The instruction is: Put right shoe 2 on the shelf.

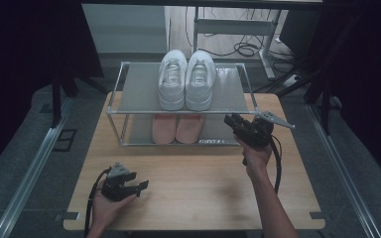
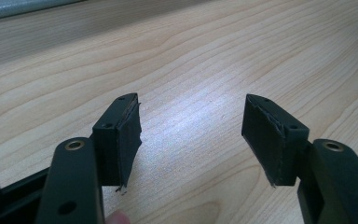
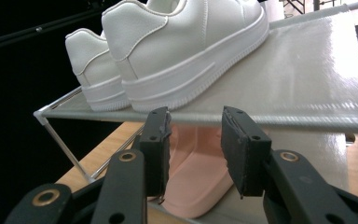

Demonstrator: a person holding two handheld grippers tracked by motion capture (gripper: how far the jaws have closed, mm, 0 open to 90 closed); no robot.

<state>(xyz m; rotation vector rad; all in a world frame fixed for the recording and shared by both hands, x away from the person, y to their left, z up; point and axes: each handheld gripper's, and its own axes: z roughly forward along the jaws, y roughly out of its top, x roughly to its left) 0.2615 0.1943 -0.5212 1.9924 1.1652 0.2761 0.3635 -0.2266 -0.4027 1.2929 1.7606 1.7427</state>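
Two grippers work over the wooden table point(image 1: 193, 188). Nearest the person, the left gripper point(image 1: 140, 186) rests low by the table's front left part, held in the left hand point(image 1: 106, 206); its jaws stand spread wide with nothing between them, bare wood beneath and ahead in the left gripper view. A broad stretch of open tabletop lies between it and the shoe rack point(image 1: 124, 106).

Farther in, the right gripper point(image 1: 229, 120) is held up by the right hand point(image 1: 255, 156) at the rack's front right corner, pointing toward the lower shelf. Its jaws stand apart and grip nothing; in the right gripper view they frame the heels of the pink shoes point(image 3: 200, 175), which sit side by side on the lower shelf, close behind the front rail. The top shelf's front edge runs just above the jaw tips.

Farthest, the white sneakers point(image 1: 186, 79) stand together on the upper shelf, heels near its front edge, with free shelf on either side.
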